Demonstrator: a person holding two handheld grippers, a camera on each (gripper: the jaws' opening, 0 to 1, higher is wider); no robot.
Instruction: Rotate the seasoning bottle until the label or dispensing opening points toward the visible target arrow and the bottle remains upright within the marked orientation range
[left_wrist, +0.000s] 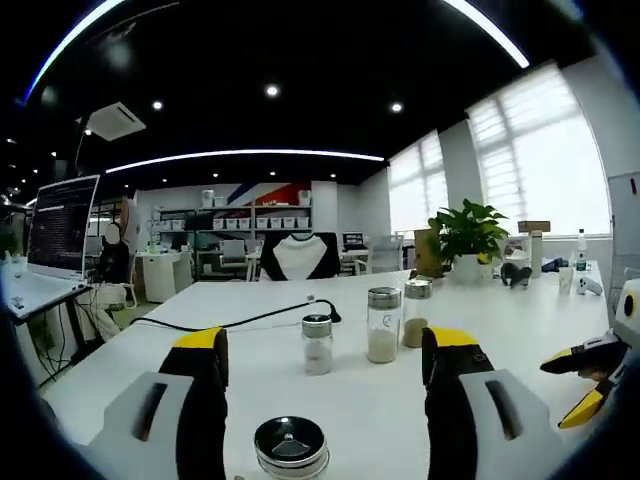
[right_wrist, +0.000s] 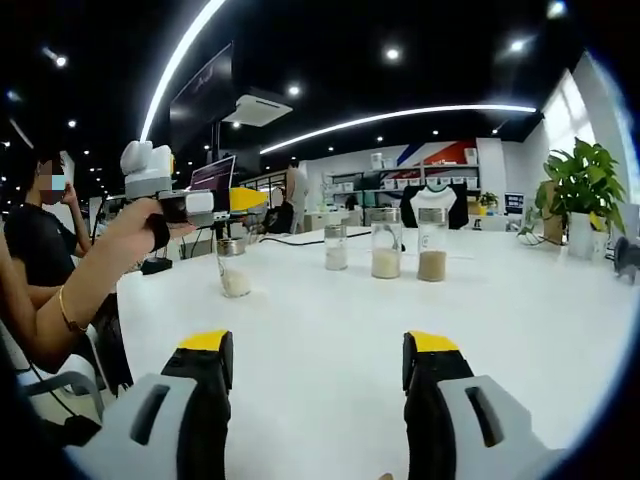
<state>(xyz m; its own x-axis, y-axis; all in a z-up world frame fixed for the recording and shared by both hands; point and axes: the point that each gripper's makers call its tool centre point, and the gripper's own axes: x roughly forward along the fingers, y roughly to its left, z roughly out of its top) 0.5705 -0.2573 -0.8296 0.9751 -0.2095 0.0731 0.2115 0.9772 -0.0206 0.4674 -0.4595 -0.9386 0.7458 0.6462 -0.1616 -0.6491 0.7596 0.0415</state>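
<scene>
So my left gripper (left_wrist: 320, 385) has its jaws spread wide over the nearest seasoning bottle (left_wrist: 291, 446), whose black cap sits low between them, lined up for a grab and twist I'd guess. My right gripper (right_wrist: 318, 385) is open too, holding nothing, parked over bare white table (right_wrist: 330, 320). Three more shakers (right_wrist: 385, 243) stand in a row further back, well apart, so nothing's really blocking. Can't spot any target arrow though.

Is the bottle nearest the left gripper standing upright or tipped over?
Upright. The bottle stands on its base on the table, cap on top, under the left gripper.
</scene>
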